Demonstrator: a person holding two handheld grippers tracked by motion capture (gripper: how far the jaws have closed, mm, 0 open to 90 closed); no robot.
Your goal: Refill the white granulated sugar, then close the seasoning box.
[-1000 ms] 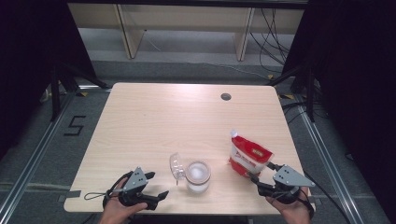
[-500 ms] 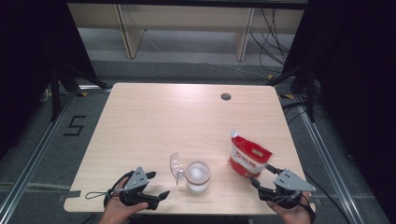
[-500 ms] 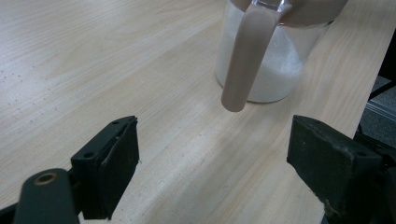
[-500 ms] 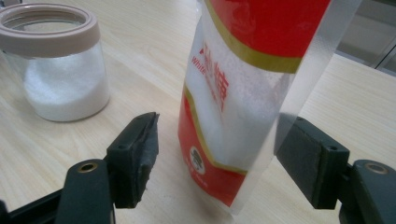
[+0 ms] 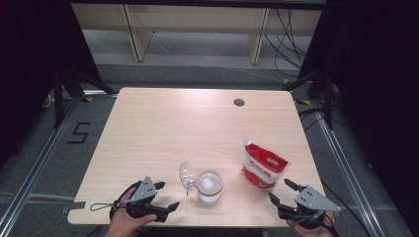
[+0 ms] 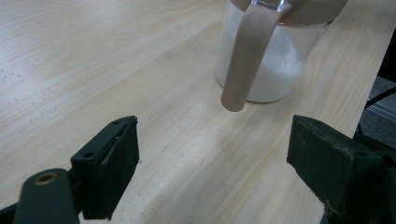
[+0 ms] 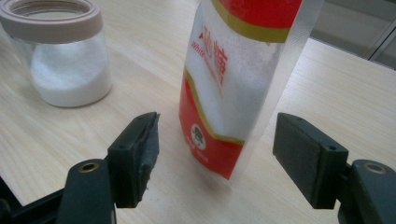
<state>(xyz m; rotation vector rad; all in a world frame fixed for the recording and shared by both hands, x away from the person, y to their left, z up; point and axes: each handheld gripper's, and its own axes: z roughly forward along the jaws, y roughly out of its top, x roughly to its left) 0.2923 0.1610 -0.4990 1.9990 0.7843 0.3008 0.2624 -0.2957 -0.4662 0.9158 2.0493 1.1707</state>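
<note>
A: Two pairs of jaws, both spread and holding nothing. The right gripper sits at the near right edge of the table, its jaws wide, with the red-and-white sugar pouch standing just beyond them, apart from both pads. The left gripper lies at the near left, jaws likewise wide; the right gripper view and the left gripper view each show bare wood between the pads.

B: And the jar?

A: The glass jar stands near the front edge, between the two grippers, partly filled with white granules. Its hinged lid is swung open to the left; in the left gripper view the lid's clasp hangs down in front of the glass.

B: What could go wrong from here?

A: Judged from this layout, three things. The pouch is soft and stands tilted, so a pinch too low or too hard could fold it, or tip it over toward the far side. If its top is open, squeezing could push sugar out onto the table. The jar's mouth is narrow, and an unsteadied jar so close to the near edge could be nudged off.
</note>
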